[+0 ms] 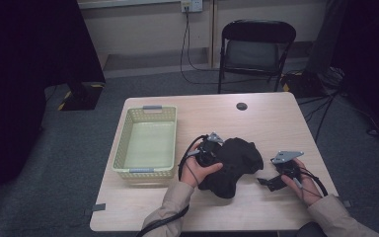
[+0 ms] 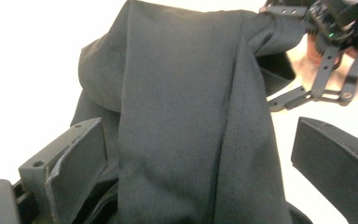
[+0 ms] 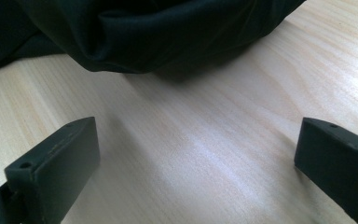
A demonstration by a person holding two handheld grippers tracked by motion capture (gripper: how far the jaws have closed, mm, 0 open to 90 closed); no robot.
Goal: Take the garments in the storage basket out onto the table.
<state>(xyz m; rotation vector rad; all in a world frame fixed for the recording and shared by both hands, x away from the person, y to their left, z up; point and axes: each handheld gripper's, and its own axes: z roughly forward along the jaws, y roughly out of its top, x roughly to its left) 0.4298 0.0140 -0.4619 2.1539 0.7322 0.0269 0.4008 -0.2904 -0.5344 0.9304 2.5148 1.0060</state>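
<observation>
A crumpled black cloth [image 1: 237, 160] lies on the wooden table [image 1: 271, 123], right of the middle. My left gripper [image 1: 213, 152] presses into the cloth's left side. In the left gripper view its jaws stand wide apart, and a thick fold of the cloth [image 2: 186, 116] runs between them without being pinched; the gripper [image 2: 200, 140] is open. My right gripper [image 1: 269, 181] sits low over bare wood just right of the cloth. Its jaws are open with nothing between them [image 3: 196, 140], and the cloth's edge [image 3: 158, 37] lies a short way ahead.
A pale green plastic basket [image 1: 121, 143] stands empty on the table's left half, close to the left hand. A small dark round disc [image 1: 242, 106] lies near the far edge. A folding chair [image 1: 256, 49] stands behind the table.
</observation>
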